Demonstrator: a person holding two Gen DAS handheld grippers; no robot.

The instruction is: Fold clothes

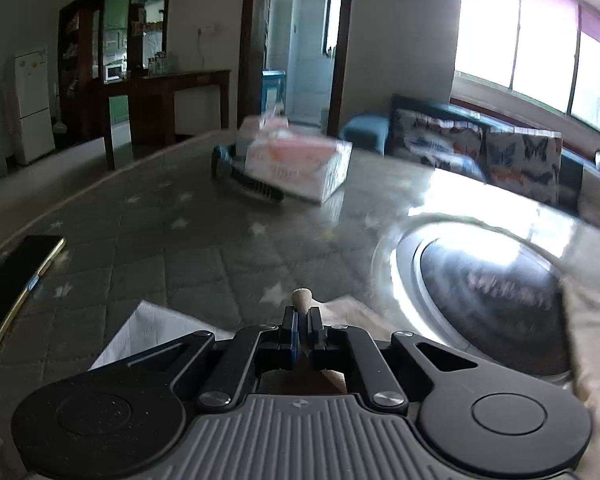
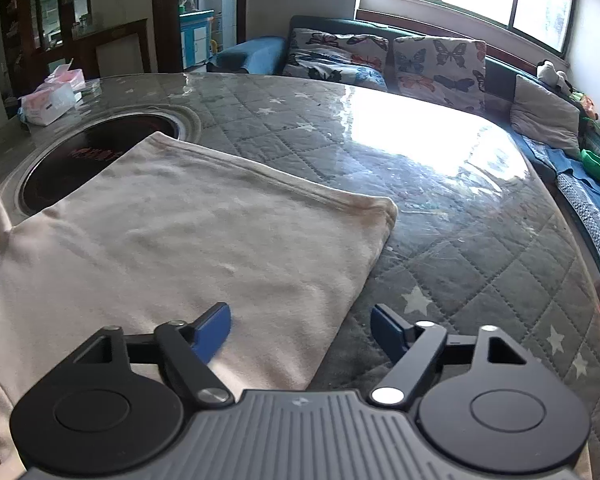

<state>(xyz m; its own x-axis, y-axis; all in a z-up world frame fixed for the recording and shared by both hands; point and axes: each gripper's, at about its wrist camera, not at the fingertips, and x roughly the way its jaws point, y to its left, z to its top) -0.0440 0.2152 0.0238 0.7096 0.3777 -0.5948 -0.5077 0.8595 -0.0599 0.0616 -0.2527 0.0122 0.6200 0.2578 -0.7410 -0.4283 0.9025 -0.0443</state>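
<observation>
Left gripper (image 1: 301, 326) clenched on pinch of beige garment (image 2: 188, 232); right gripper (image 2: 300, 326) released above soft, flat cloth on glossy quilted table (image 2: 440, 184).

Tissue box (image 1: 298, 160) blurred; garment (image 2: 188, 240) cut off at left edge.

garment (image 2: 188, 232) on table (image 2: 460, 248), phone (image 1: 16, 284) left

Cream garment (image 2: 188, 240), plain knit cloth with a stitched hem along its far edge, lying mostly flat on the surface (image 2: 440, 216). Its far left corner overlaps the dark round inset, and its right edge runs diagonally toward the near edge. At the left, a fold of the cloth is raised, pinched in the left claw (image 1: 301, 322).
</observation>
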